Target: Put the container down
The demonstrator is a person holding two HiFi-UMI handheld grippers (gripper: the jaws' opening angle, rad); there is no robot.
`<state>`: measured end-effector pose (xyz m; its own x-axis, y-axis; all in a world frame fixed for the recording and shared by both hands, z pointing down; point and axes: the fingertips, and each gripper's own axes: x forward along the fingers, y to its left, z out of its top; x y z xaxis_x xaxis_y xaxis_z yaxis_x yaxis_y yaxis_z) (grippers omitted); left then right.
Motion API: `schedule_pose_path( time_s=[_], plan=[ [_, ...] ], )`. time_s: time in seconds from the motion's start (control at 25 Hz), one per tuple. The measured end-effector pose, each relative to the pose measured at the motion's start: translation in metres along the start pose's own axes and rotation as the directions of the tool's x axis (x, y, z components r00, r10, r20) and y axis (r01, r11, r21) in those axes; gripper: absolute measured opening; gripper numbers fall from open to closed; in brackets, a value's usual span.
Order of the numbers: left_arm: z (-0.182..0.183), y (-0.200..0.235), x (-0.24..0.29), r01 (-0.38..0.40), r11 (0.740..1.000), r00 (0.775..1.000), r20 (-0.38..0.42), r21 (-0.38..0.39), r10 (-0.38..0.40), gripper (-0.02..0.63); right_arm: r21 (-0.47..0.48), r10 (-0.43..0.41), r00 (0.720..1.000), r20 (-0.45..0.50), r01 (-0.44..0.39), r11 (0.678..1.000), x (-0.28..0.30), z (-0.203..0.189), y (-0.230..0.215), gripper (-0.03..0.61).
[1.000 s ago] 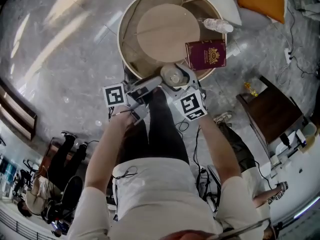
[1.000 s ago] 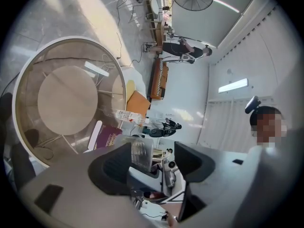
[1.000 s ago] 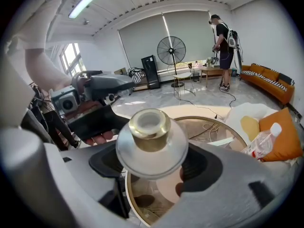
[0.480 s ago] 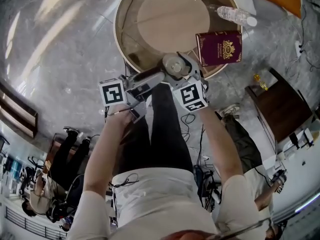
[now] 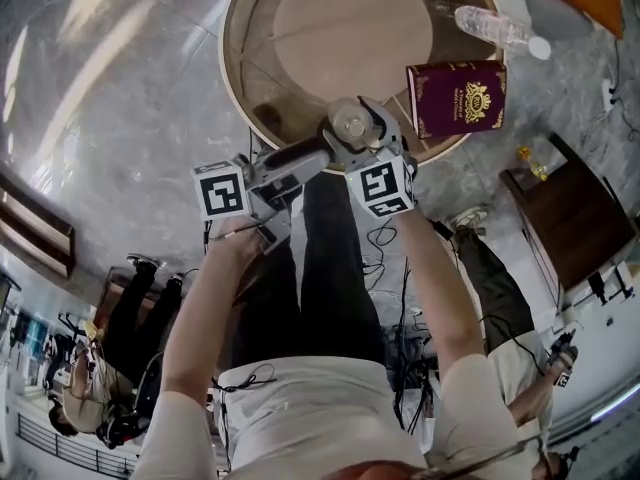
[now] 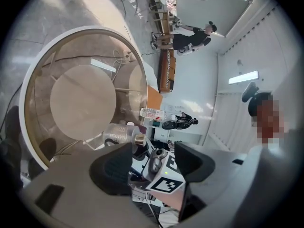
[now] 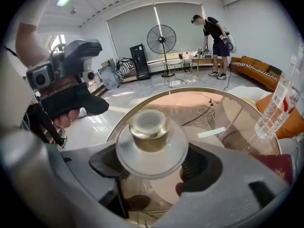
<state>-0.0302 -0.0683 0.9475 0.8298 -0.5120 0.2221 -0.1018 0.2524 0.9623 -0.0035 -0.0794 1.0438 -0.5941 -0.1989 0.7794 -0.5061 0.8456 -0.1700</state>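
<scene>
Right tongs (image 7: 154, 163) pinch the clear container (image 7: 151, 146) across its round body, one pad on each side. The left tongs (image 6: 152, 165) are spread with nothing between the pads. Through their gap only the right tongs' marker cube (image 6: 167, 184) shows.

Container location: just inside the near rim of the round glass desk (image 5: 224, 63), on the person's side. Can't tell whether its base touches the glass or hangs just above it.

Edges and room:
- The white rim runs close under the container on the near side, so there is little margin there.
- Glass to the left of the container and beyond it is bare. The wooden disc (image 5: 350, 18) sits on a level under the glass.
- To the right, a burgundy booklet with a gold crest (image 5: 457, 98) lies flat by the right rim, near the container but apart from it.
- A plastic water bottle (image 5: 495, 30) is further back on the right, well apart.
- The left tongs sit just left of the container on the near side, off the rim and not touching it.

Orientation: the container's long axis is roughly vertical, with the gold neck (image 7: 149, 129) up and the wide clear body below. The neck opening faces the right tongs' camera, so the top leans slightly back toward the person.
</scene>
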Motion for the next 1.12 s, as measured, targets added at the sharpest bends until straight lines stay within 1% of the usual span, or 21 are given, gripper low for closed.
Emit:
schedule_pose_path(
  time_s=[0.28,0.76,1.12],
  plan=[
    [0.003,0.019,0.008,-0.007,1.0,1.0,-0.017,0.006,0.007,0.273,-0.002,-0.058,0.998,-0.003,0.058,0.998,0.017,-0.019,-0.013,0.337],
    [-0.001,0.031,0.008,-0.007,1.0,0.999,-0.032,-0.002,0.007,0.273,-0.017,-0.088,0.996,-0.003,0.088,0.996,0.028,-0.03,-0.018,0.337],
    [-0.009,0.037,0.007,-0.006,1.0,1.0,-0.028,-0.005,0.006,0.273,-0.025,-0.09,0.996,0.002,0.09,0.996,0.032,-0.036,-0.016,0.337]
  ],
)
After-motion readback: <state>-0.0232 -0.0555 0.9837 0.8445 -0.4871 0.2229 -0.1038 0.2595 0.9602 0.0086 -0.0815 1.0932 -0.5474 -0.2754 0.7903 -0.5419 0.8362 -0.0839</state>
